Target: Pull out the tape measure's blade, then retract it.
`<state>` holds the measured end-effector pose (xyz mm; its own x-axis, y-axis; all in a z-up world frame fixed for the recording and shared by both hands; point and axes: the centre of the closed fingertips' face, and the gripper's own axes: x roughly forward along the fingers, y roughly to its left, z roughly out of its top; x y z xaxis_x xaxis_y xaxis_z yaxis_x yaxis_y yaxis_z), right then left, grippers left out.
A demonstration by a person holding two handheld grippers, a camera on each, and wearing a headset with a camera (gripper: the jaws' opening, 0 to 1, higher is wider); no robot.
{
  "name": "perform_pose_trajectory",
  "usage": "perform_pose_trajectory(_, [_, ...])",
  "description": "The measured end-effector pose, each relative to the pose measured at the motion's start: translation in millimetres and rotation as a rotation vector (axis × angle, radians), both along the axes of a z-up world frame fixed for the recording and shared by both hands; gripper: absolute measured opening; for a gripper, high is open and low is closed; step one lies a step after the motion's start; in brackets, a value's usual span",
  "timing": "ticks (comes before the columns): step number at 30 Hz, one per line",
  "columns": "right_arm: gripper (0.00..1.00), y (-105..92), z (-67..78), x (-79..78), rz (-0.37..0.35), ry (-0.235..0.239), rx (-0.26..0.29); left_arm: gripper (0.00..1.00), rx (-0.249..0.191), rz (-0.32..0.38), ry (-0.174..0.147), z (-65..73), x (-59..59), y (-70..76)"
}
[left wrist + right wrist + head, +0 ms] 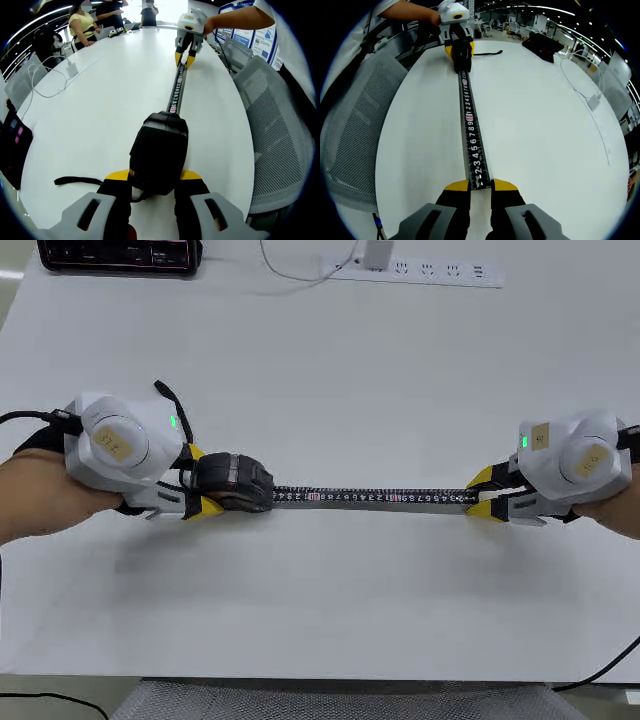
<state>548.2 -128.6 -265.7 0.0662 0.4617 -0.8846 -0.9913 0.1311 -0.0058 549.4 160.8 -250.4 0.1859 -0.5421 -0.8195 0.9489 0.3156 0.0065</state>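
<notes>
A black tape measure case (233, 481) (159, 150) (462, 54) rests on the white table, held between the yellow-tipped fingers of my left gripper (198, 480) (152, 176), which is shut on it. Its dark blade (370, 497) (177, 86) (470, 125) with white numbers stretches flat to the right. My right gripper (482, 493) (480, 186) is shut on the blade's end, and appears far off in the left gripper view (185, 55). The left gripper appears at the far end in the right gripper view (456, 37).
A white power strip (415, 270) and a black device (120, 254) lie at the table's far edge. A black cable (170, 400) trails behind the left gripper. A mesh chair (280, 135) stands at the table's near side. People sit at the far end (82, 25).
</notes>
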Motion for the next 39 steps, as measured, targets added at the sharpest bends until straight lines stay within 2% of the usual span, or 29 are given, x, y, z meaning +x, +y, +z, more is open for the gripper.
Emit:
perform_pose_trajectory(15, [0.12,1.0,0.2,-0.6,-0.004,0.009,-0.008,0.28,0.003,-0.007,-0.004,0.9,-0.5,0.2])
perform_pose_trajectory(21, [0.15,5.0,0.9,-2.2,-0.013,0.021,0.002,0.29,0.000,0.000,0.002,1.0,-0.9,0.2])
perform_pose_trajectory(25, [0.21,6.5,3.6,-0.1,-0.040,0.026,0.014,0.33,0.002,0.004,0.010,0.6,-1.5,0.6])
perform_pose_trajectory(37, [0.24,8.6,9.4,0.8,-0.066,0.022,0.036,0.38,-0.010,0.020,0.004,4.8,-0.1,1.3])
perform_pose_trajectory(39, [0.27,9.4,12.3,0.9,-0.082,0.019,0.045,0.43,-0.027,0.032,0.020,7.5,-3.0,0.5])
